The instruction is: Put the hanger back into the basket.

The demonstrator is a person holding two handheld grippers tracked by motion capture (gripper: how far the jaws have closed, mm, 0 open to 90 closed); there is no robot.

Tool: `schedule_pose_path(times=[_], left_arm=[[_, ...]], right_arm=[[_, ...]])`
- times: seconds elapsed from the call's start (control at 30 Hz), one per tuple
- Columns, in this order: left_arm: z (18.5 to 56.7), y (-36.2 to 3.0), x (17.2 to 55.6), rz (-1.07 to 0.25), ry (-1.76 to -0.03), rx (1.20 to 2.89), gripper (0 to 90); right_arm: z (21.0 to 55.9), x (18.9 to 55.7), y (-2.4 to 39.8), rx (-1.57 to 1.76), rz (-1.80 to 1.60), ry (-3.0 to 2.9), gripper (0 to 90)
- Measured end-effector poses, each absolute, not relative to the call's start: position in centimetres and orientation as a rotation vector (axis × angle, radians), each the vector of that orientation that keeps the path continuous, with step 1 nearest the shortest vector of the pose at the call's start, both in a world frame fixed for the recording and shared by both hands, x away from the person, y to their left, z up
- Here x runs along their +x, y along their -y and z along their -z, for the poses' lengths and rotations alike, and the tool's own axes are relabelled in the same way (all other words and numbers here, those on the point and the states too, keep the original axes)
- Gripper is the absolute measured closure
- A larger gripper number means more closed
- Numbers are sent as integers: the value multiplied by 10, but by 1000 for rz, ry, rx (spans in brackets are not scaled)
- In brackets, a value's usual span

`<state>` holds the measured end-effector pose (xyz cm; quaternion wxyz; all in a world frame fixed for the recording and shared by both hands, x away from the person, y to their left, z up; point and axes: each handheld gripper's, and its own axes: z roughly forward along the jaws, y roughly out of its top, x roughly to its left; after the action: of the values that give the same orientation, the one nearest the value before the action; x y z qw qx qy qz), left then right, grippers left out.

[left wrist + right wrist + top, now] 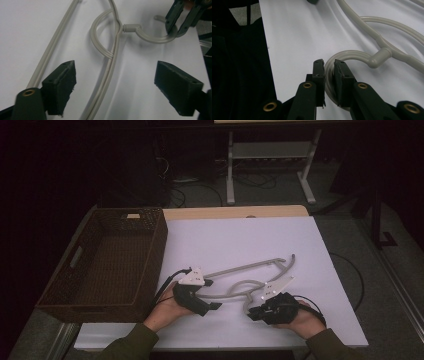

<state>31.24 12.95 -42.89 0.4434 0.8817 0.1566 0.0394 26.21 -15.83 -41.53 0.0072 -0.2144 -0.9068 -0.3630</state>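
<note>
Here, on the white table top (240,240): a grey plastic clothes hanger (250,268), lying flat near the front edge, hook end toward the person. Left gripper (115,87) held in the left hand (167,312), jaws wide apart, poised over the hanger's near arm; in the left gripper view that arm runs up between the two black pads (61,85) without touching either. Right gripper (329,75) held in the right hand (300,320), jaws pressed together on the hanger's curved hook (342,55); in the right gripper view the grey hook passes squarely between the two pads, gripped on both sides. Same clamp seen far off in the left gripper view, at the top right corner, closed around the hook's curve. Seen from the high view, left gripper (192,292) and right gripper (270,305) side by side near the front edge, well apart, with the hanger's neck loop between them. To the left, touching the white surface's edge: a dark wicker basket (70,280), rectangular, with a handle slot in its left wall. Beyond the table, a dim floor with cables and a pale metal frame (270,165).
</note>
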Motion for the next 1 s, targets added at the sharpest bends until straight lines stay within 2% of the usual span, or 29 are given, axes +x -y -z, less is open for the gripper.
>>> schedule_pose_path(times=[0.43, 1.0], left_arm=[[438, -107, 324, -62, -390, 2291, 462], [441, -94, 329, -44, -339, 2364, 681]], right_arm=[[412, 264, 159, -676, 1149, 2813, 792], [405, 265, 161, -665, 1177, 2815, 791]])
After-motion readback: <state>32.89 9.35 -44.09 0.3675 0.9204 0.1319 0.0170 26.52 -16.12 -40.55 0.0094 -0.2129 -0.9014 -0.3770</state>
